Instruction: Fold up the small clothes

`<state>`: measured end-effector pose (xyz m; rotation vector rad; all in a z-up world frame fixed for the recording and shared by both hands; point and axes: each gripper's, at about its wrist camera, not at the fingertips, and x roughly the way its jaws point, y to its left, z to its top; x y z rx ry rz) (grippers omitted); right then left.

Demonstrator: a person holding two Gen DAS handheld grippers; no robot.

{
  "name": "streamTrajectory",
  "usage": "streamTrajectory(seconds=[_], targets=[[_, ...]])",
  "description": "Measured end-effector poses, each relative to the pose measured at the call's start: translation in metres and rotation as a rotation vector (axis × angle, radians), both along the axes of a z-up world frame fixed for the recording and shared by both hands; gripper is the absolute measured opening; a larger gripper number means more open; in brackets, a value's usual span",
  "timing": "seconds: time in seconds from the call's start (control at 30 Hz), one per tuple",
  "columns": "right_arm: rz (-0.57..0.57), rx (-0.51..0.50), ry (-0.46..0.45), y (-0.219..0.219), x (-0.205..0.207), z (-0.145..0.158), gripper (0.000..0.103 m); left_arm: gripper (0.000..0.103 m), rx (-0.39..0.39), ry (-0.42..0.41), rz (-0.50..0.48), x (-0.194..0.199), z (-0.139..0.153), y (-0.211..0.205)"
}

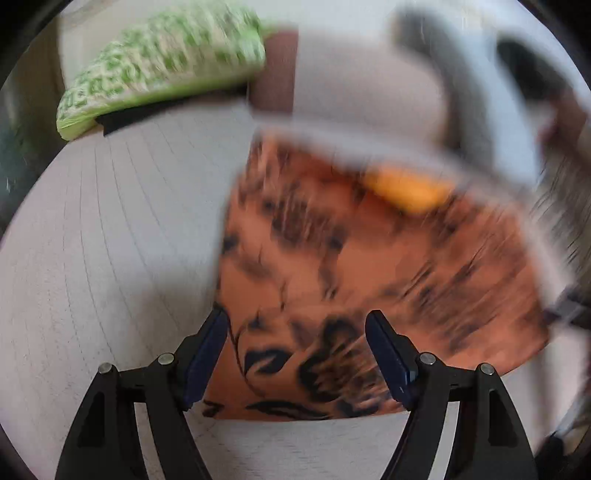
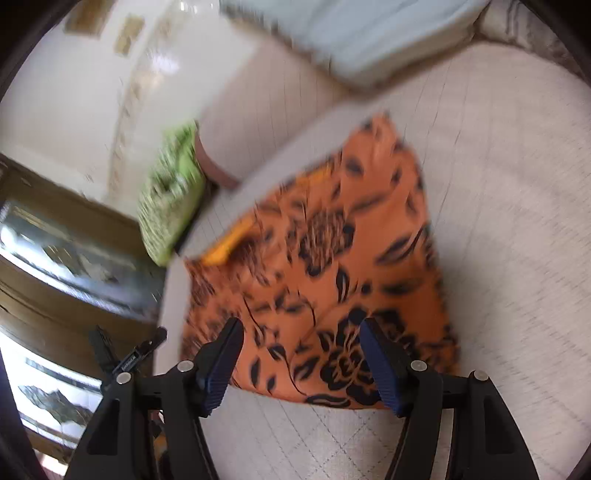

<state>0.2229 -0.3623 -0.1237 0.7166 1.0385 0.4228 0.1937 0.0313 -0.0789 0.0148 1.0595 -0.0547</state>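
Note:
An orange garment with a black floral print (image 1: 369,266) lies flat on the pale quilted bed cover (image 1: 110,240). It also shows in the right wrist view (image 2: 332,258). A yellow-orange patch (image 1: 410,188) shows near its far edge, and in the right wrist view (image 2: 229,243) at its left. My left gripper (image 1: 297,332) is open, hovering over the garment's near edge. My right gripper (image 2: 301,339) is open above another near edge. Neither holds cloth. Both views are blurred.
A green-and-white patterned pillow (image 1: 162,66) lies at the far left of the bed, also in the right wrist view (image 2: 170,195). A light blue folded blanket (image 2: 354,33) sits at the far end. Dark wooden furniture (image 2: 66,266) stands left of the bed.

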Motion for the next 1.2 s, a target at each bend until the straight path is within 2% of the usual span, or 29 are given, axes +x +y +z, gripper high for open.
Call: streamTrajectory(seconds=[0.03, 0.13, 0.17, 0.2, 0.27, 0.3, 0.37, 0.43, 0.5, 0.53, 0.57, 0.6, 0.63, 0.67, 0.7, 0.77, 0.87, 0.9, 0.93, 0.97, 1.0, 1.03, 1.07, 1.1, 1.13, 1.2], targets=[[-0.009, -0.059, 0.034, 0.006, 0.002, -0.007, 0.068, 0.081, 0.058, 0.031, 0.019, 0.003, -0.015, -0.001], [-0.037, -0.173, 0.098, 0.016, 0.011, -0.013, 0.07, 0.082, -0.024, -0.009, 0.092, -0.002, -0.01, 0.011], [-0.038, -0.194, 0.09, 0.021, 0.012, -0.005, 0.07, 0.082, -0.04, -0.031, 0.104, -0.005, -0.007, 0.014], [-0.009, -0.193, 0.035, 0.028, 0.014, 0.01, 0.07, 0.082, -0.049, -0.06, 0.114, -0.007, -0.004, 0.016], [0.097, -0.199, -0.077, 0.055, 0.025, 0.038, 0.07, 0.082, -0.059, -0.099, 0.126, -0.01, -0.005, 0.021], [0.156, -0.204, -0.099, 0.072, 0.033, 0.044, 0.07, 0.082, -0.065, -0.105, 0.127, -0.011, -0.008, 0.022], [0.329, -0.187, -0.065, 0.114, 0.057, 0.04, 0.07, 0.082, -0.079, -0.091, 0.137, -0.01, -0.015, 0.03], [0.468, -0.169, 0.016, 0.156, 0.09, 0.019, 0.07, 0.082, -0.153, -0.049, 0.167, -0.006, -0.017, 0.038], [0.526, -0.17, 0.03, 0.184, 0.117, 0.002, 0.069, 0.082, -0.203, -0.061, 0.204, -0.004, -0.014, 0.044], [0.526, -0.206, 0.002, 0.19, 0.131, -0.004, 0.068, 0.082, -0.21, -0.077, 0.214, -0.003, -0.01, 0.046], [0.444, -0.283, 0.005, 0.186, 0.151, -0.012, 0.067, 0.082, -0.211, -0.09, 0.218, -0.002, -0.006, 0.048], [0.259, -0.263, 0.069, 0.167, 0.176, -0.025, 0.059, 0.082, -0.208, -0.109, 0.217, -0.002, -0.004, 0.048], [0.149, -0.18, 0.087, 0.151, 0.184, -0.027, 0.059, 0.082, -0.203, -0.123, 0.206, -0.003, -0.002, 0.046], [0.054, -0.117, 0.066, 0.137, 0.187, -0.022, 0.059, 0.082, -0.203, -0.125, 0.196, -0.003, -0.001, 0.044], [-0.013, -0.107, -0.019, 0.129, 0.182, -0.007, 0.061, 0.082, -0.212, -0.122, 0.186, -0.003, 0.001, 0.043], [0.013, -0.128, -0.089, 0.129, 0.171, 0.01, 0.065, 0.082, -0.23, -0.117, 0.173, 0.002, 0.002, 0.04], [0.161, -0.074, -0.039, 0.136, 0.151, 0.013, 0.067, 0.082, -0.221, -0.105, 0.137, 0.003, 0.001, 0.034], [0.212, -0.059, -0.024, 0.139, 0.146, 0.01, 0.074, 0.082, -0.208, -0.088, 0.128, 0.004, -0.002, 0.031], [0.284, -0.079, 0.006, 0.146, 0.14, -0.001, 0.075, 0.082, -0.19, -0.061, 0.126, 0.008, -0.008, 0.029], [0.287, -0.147, 0.021, 0.147, 0.141, -0.011, 0.075, 0.082, -0.179, -0.034, 0.124, 0.008, -0.015, 0.028], [0.239, -0.253, 0.059, 0.142, 0.144, -0.027, 0.07, 0.082, -0.161, -0.004, 0.12, 0.011, -0.023, 0.027], [0.195, -0.223, 0.069, 0.134, 0.147, -0.034, 0.067, 0.083, -0.154, -0.022, 0.118, 0.011, -0.022, 0.026], [0.1, -0.156, 0.076, 0.119, 0.145, -0.033, 0.067, 0.084, -0.145, -0.034, 0.118, 0.011, -0.021, 0.025], [0.007, -0.146, 0.082, 0.111, 0.139, -0.026, 0.07, 0.084, -0.137, -0.034, 0.116, 0.011, -0.02, 0.024], [-0.037, -0.161, 0.044, 0.106, 0.129, -0.011, 0.07, 0.084, -0.137, -0.032, 0.117, 0.012, -0.021, 0.023], [0.082, -0.148, -0.088, 0.115, 0.104, 0.018, 0.071, 0.084, -0.142, -0.028, 0.12, 0.014, -0.02, 0.022]])
